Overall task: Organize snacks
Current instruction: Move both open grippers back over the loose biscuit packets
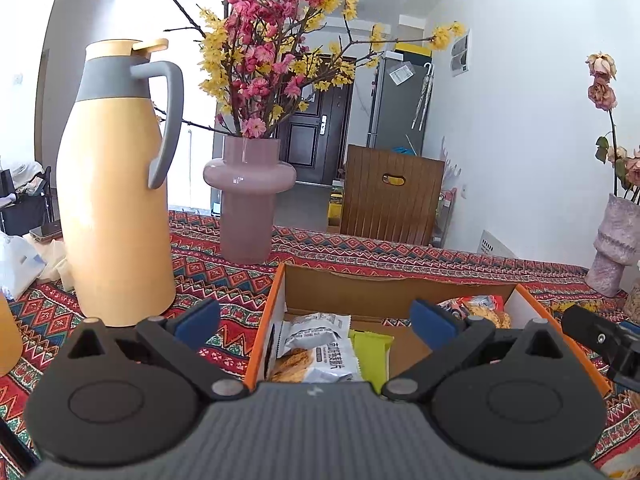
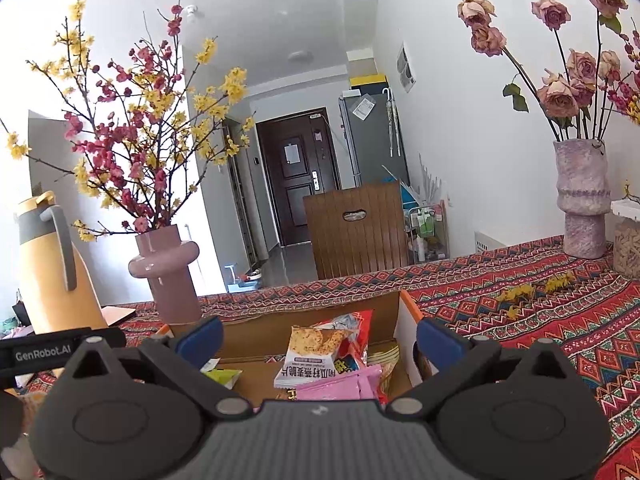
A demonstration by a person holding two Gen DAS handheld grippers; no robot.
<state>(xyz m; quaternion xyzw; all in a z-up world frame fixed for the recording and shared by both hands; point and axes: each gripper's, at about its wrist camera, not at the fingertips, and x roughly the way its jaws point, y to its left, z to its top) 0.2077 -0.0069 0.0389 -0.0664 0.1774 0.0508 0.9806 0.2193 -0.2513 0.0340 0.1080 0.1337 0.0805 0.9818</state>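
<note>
On the patterned tablecloth [image 1: 320, 248] sits an open cardboard box [image 1: 392, 288] with orange edges, and the snacks lie inside it. From the left wrist view, a grey-white cracker packet [image 1: 316, 350] lies at the box's left side, with a lime-green packet [image 1: 374, 354] just beside it on the right; a red snack bag [image 1: 478, 306] rests in the far right corner. From the right wrist view, a second cracker packet [image 2: 310, 356] leans on that red bag [image 2: 352, 324], and pink packets [image 2: 340, 388] lie below it, nearest the camera.

The left gripper [image 1: 316, 320] hangs over the near edge of the box with its 2 blue-padded fingers spread fully wide and nothing between them. The right gripper [image 2: 318, 338] hangs over the box's right half, equally wide open and holding nothing; its black body shows at the right edge of the left view.

Beyond the box, to the left, stand a yellow thermos jug [image 1: 116, 200] with a grey handle and a pink vase [image 1: 248, 196] of red and yellow blossom branches. To the far right stands a rough mauve vase [image 2: 582, 200] of dried roses. A brown wooden chair back [image 1: 390, 196] shows behind the table.
</note>
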